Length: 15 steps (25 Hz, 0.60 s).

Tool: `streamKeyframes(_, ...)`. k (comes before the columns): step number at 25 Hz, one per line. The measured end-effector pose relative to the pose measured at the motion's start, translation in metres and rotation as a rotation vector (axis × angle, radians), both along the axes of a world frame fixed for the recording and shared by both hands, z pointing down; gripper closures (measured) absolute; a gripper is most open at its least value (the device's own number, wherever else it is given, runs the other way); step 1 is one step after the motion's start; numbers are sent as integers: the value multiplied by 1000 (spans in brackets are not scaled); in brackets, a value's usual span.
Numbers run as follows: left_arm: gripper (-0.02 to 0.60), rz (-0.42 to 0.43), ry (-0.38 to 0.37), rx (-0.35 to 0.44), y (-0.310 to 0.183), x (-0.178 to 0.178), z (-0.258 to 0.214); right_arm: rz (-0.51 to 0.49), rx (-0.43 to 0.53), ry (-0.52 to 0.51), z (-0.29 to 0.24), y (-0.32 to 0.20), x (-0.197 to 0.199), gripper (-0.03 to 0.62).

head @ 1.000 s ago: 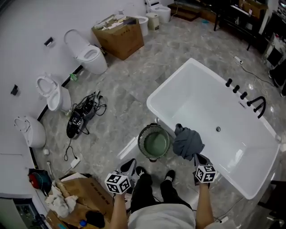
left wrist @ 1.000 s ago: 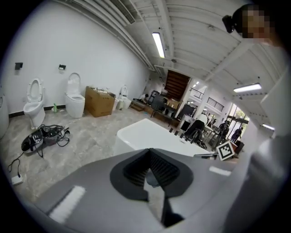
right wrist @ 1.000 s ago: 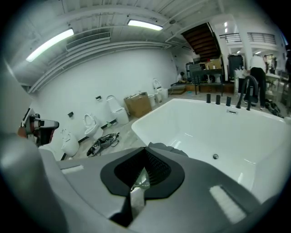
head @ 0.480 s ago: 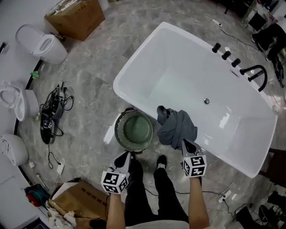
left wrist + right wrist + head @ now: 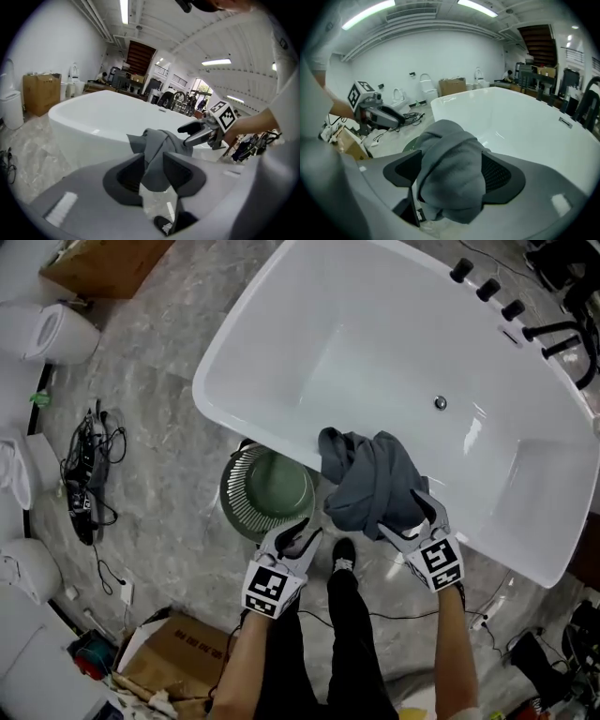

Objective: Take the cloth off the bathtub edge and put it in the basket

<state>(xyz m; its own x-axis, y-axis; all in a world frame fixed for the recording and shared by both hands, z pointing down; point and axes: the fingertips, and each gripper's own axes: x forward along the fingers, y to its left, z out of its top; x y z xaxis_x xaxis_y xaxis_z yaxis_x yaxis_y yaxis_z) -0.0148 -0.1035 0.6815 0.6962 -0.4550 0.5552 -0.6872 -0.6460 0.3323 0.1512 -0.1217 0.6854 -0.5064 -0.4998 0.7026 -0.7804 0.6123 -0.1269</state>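
Note:
A crumpled grey cloth (image 5: pixel 370 479) hangs over the near rim of the white bathtub (image 5: pixel 251 432). A round green basket (image 5: pixel 267 491) stands on the floor against the tub, left of the cloth. My right gripper (image 5: pixel 410 518) is at the cloth's lower right and its jaws have just been opening; in the right gripper view the cloth (image 5: pixel 450 161) fills the gap between them. My left gripper (image 5: pixel 300 535) is over the basket's near edge, beside the cloth's lower left. Its jaws have just been opening a little, and the cloth (image 5: pixel 157 150) shows just beyond the gap, not pinched.
Black tap fittings (image 5: pixel 487 287) sit on the tub's far rim. White toilets (image 5: pixel 56 334) and a tangle of cables (image 5: pixel 84 474) lie to the left. Cardboard boxes stand at top left (image 5: pixel 103 263) and bottom left (image 5: pixel 178 652). The person's shoe (image 5: pixel 342 554) is between the grippers.
Both grippers have come down and forward to the cloth and the basket. Both were shut before and now stand apart, the right one around the cloth's lower end.

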Motion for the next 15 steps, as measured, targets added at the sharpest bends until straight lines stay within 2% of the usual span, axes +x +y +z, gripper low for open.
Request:
streamKeyframes(1,374,26,13,-17,-1,10,11,-37,-21,5,6,0,3,201)
streamKeyframes(4,187,109,41,-80,-1,42,42,-110,-100,-22,20,-5,12,103)
streamKeyframes(7,101,115,73,-143,-2,61,67,-172,-178,-18,38,-7,18,74)
streamKeyframes(10,92,97,91,-181,-5,75,85,-201,-215,44,61,-4,23,75)
streamKeyframes(13,98,160,106,-179,-1,102,93,-193,-208,79,75,-1,22,95)
streamKeyframes(14,113,184,106,-169,-1,111,93,-212,-197,95,77,1,19,149)
streamKeyframes(15,163,198,103,-156,-2,118,92,-235,-184,112,78,4,15,218)
